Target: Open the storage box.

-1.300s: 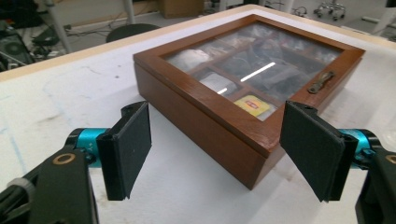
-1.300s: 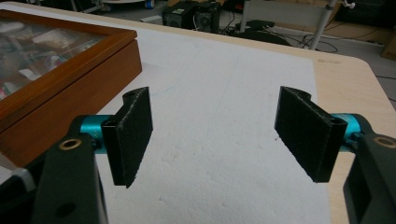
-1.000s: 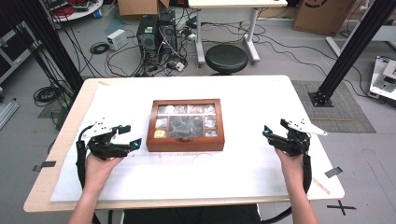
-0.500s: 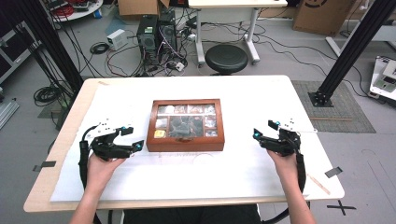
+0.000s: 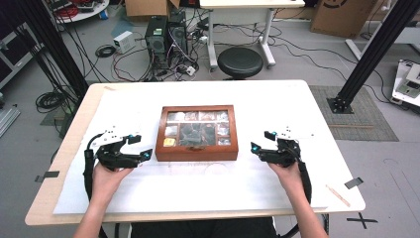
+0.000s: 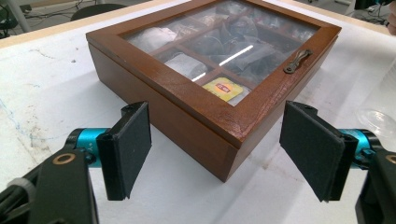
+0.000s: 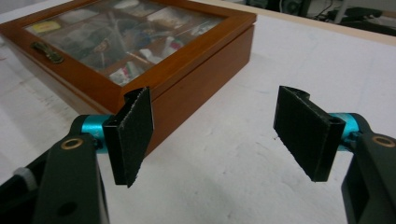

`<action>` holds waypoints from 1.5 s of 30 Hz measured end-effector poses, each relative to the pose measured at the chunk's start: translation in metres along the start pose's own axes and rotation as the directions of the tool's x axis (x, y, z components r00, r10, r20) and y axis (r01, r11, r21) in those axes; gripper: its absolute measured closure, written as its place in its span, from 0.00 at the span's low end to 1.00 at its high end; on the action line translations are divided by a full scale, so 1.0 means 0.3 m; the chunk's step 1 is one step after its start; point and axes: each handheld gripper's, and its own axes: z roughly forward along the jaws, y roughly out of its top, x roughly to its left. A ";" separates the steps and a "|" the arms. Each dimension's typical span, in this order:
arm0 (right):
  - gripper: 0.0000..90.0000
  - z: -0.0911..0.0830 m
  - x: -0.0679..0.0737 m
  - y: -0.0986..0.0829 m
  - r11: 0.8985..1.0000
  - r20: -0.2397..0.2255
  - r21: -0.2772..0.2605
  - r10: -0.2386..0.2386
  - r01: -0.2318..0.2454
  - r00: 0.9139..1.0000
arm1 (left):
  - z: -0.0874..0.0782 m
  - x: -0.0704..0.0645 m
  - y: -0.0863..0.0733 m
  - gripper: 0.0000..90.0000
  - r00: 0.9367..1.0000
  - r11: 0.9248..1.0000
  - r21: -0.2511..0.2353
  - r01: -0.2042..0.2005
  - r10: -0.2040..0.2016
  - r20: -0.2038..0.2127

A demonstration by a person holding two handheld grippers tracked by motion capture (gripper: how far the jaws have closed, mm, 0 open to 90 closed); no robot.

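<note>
A brown wooden box [image 5: 196, 133] with a glass lid stands shut in the middle of the white-covered table; its compartments hold small packets. My left gripper [image 5: 141, 146] is open just off the box's front left corner. In the left gripper view that corner of the box [image 6: 210, 65] sits between the open pads [image 6: 133, 147], and a metal latch [image 6: 296, 60] shows on the front. My right gripper [image 5: 261, 141] is open just right of the box's front right corner. In the right gripper view the box [image 7: 140, 42] lies behind the left pad [image 7: 133, 135], with bare table between the jaws.
A clear plastic item [image 6: 378, 116] lies on the white sheet [image 5: 198, 193] in front of the box. Behind the table stand a black stool [image 5: 240, 60], computer towers [image 5: 166, 34] and cables. Black frame posts [image 5: 369, 54] rise at both sides.
Both grippers have moved inward toward the box; the right one has travelled farther, from near the table's right side to the box's front right corner. Both stayed open.
</note>
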 end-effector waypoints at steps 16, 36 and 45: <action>0.42 0.104 0.069 0.004 0.991 -0.161 0.113 -0.051 0.070 0.986 | 0.000 0.001 -0.001 0.28 1.000 1.000 0.003 0.004 -0.004 -0.003; 0.65 0.141 0.098 0.009 0.978 -0.203 0.172 -0.079 0.115 0.976 | -0.004 0.001 0.000 0.28 1.000 1.000 0.002 0.003 -0.002 -0.007; 0.65 0.133 0.097 0.018 0.983 -0.209 0.153 -0.066 0.100 0.976 | -0.004 0.001 0.000 0.28 1.000 1.000 0.003 0.004 -0.003 -0.008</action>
